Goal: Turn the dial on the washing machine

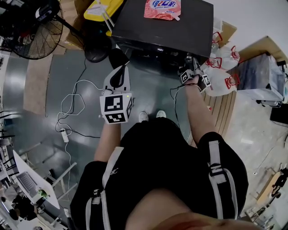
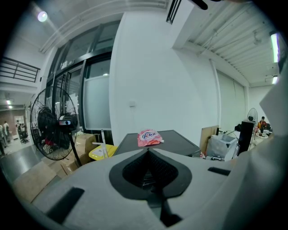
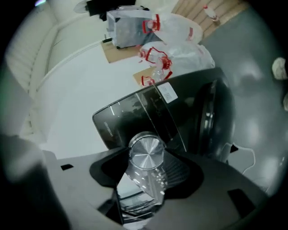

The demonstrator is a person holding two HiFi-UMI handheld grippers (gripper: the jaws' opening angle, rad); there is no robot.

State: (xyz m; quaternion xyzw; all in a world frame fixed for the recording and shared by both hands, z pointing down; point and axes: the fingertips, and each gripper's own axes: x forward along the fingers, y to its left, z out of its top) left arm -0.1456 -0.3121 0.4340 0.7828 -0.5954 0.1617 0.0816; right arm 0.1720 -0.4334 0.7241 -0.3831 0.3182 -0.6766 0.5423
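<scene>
The black washing machine [image 1: 162, 31] stands ahead of me, and the left gripper view shows its flat top [image 2: 175, 141]. Its silver dial [image 3: 145, 153] sits on the glossy front panel [image 3: 135, 114], left of the round door [image 3: 210, 119]. My right gripper [image 3: 146, 157] is shut on the dial, one dark pad on each side. In the head view that gripper [image 1: 192, 63] is pressed to the machine's front at the right. My left gripper [image 1: 118, 60] hangs back from the machine, raised and shut on nothing, its pads [image 2: 135, 168] meeting.
A pink pouch [image 1: 163, 9] lies on the machine's top. A standing fan [image 1: 33, 31] and a yellow item [image 1: 101, 9] are at the left. White bags with red handles [image 1: 220, 76] lie right of the machine. A white cable [image 1: 72, 108] runs over the floor.
</scene>
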